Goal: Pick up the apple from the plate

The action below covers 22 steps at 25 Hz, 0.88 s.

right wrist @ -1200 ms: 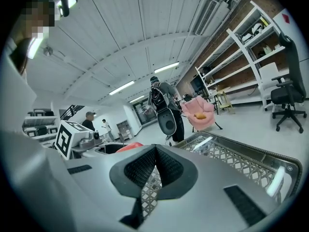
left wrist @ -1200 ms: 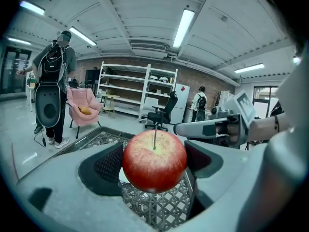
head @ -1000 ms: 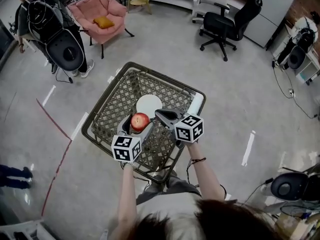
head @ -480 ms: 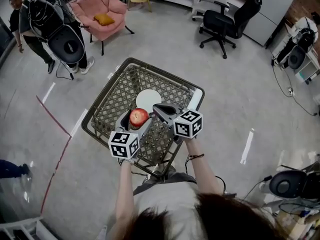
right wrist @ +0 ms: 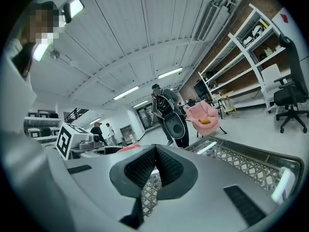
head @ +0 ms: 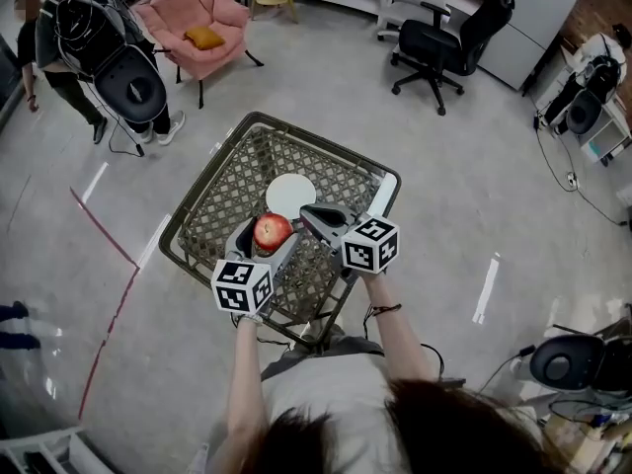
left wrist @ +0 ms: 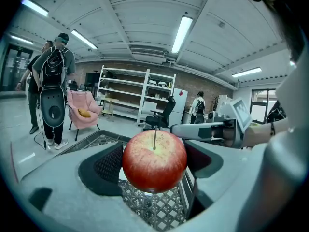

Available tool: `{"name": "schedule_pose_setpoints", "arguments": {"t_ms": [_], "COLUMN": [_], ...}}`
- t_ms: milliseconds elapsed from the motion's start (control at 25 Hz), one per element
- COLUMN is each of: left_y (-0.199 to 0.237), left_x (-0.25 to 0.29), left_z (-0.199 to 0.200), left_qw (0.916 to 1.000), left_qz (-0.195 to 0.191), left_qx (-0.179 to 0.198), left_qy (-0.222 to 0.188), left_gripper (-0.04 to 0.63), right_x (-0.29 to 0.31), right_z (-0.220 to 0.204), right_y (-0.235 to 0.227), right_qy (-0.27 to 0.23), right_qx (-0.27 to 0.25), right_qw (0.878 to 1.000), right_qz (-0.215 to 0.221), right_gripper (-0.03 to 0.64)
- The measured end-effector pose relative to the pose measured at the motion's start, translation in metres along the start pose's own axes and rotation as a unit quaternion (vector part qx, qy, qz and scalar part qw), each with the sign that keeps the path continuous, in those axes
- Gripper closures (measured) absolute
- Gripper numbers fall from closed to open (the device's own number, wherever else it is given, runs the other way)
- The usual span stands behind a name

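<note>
Over the wire cart (head: 197,191), the head view shows the left tool (head: 259,255) clasping the red apple (head: 273,231), which seems raised off the white plate (head: 292,192) lying on the mesh floor just beyond it. The right tool (head: 318,216) hangs just beside the apple, and the cart's rim rings both tools. From the left gripper view, the apple (left wrist: 154,161) sits stem-up between the two pads, pinched near its widest part, with mesh below and the right tool (left wrist: 203,129) close on the right. Being round and smooth, it could roll out, so an even squeeze and a straight, level rise look wisest. From the right gripper view, the right tool (right wrist: 153,166) has its jaws pressed together on nothing, a red sliver of apple (right wrist: 129,148) shows to their left, and the cart's rim (right wrist: 260,153) runs along the right. Free room lies upward; sideways moves risk that neighbouring tool or the rim.
</note>
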<state>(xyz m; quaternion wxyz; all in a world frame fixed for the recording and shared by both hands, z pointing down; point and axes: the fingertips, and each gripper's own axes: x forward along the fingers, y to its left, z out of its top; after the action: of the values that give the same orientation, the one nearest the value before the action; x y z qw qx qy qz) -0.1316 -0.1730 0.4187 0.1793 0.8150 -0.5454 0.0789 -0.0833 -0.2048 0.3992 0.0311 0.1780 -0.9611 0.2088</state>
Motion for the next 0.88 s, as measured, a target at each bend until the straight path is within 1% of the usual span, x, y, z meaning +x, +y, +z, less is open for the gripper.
{"name": "schedule_pose_setpoints", "arguments": {"t_ms": [200, 880], "left_y": [0.002, -0.011], "left_x": [-0.005, -0.006], "left_z": [0.001, -0.006], "left_qw": [1.0, 1.0], "left_qz": [0.005, -0.003], "left_qx": [0.0, 0.005], "left_qy": [-0.002, 0.001], "left_gripper": [0.192, 0.192], "right_x": [-0.001, -0.01], "right_z": [-0.001, -0.005], "right_y": [0.003, 0.009], "right_qy": [-0.001, -0.005], "right_qx": [0.0, -0.001], "right_qw": [1.0, 1.0], "right_qz": [0.001, 0.001], "right_gripper": [0.607, 0.607]}}
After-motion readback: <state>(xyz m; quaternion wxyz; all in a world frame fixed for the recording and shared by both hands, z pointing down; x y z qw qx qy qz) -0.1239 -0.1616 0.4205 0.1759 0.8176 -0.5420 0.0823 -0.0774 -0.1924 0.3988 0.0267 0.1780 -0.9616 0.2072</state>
